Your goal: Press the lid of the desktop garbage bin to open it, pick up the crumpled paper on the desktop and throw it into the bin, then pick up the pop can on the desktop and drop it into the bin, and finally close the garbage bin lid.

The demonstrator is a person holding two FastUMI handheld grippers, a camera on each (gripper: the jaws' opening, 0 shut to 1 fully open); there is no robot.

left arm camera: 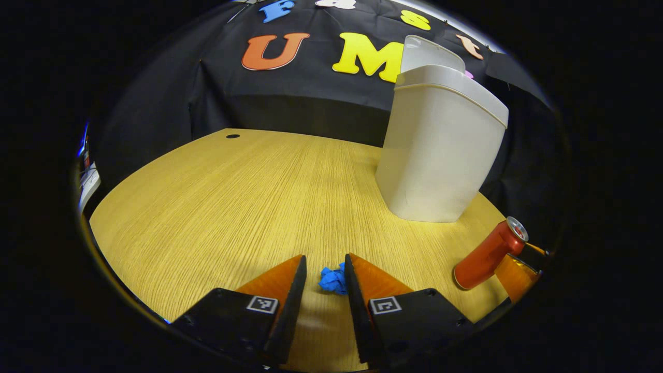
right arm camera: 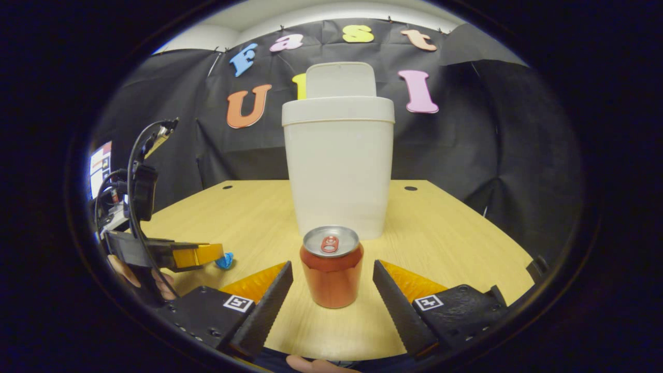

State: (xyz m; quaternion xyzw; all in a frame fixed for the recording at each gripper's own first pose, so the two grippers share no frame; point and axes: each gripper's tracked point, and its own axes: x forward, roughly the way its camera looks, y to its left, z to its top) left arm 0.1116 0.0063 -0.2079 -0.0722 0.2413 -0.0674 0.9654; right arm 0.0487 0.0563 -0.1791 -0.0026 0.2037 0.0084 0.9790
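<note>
The pale desktop bin (right arm camera: 339,171) stands upright at the back of the table, its lid (right arm camera: 340,80) tipped up and open. A small blue crumpled paper (left arm camera: 334,280) lies on the wood between the fingertips of my left gripper (left arm camera: 325,257), which is open, with a gap showing on the paper's left side. The red pop can (right arm camera: 331,267) stands upright between the fingers of my right gripper (right arm camera: 332,263), which is open with space on both sides. In the left gripper view the bin (left arm camera: 440,150) is at the right with the can (left arm camera: 489,254) in front of it.
The wooden table (left arm camera: 233,207) has two cable holes (right arm camera: 411,188) near its back edge. In the right gripper view the left gripper (right arm camera: 215,254), its cables and a hand sit at the far left beside the blue paper (right arm camera: 225,260). Black cloth closes the back.
</note>
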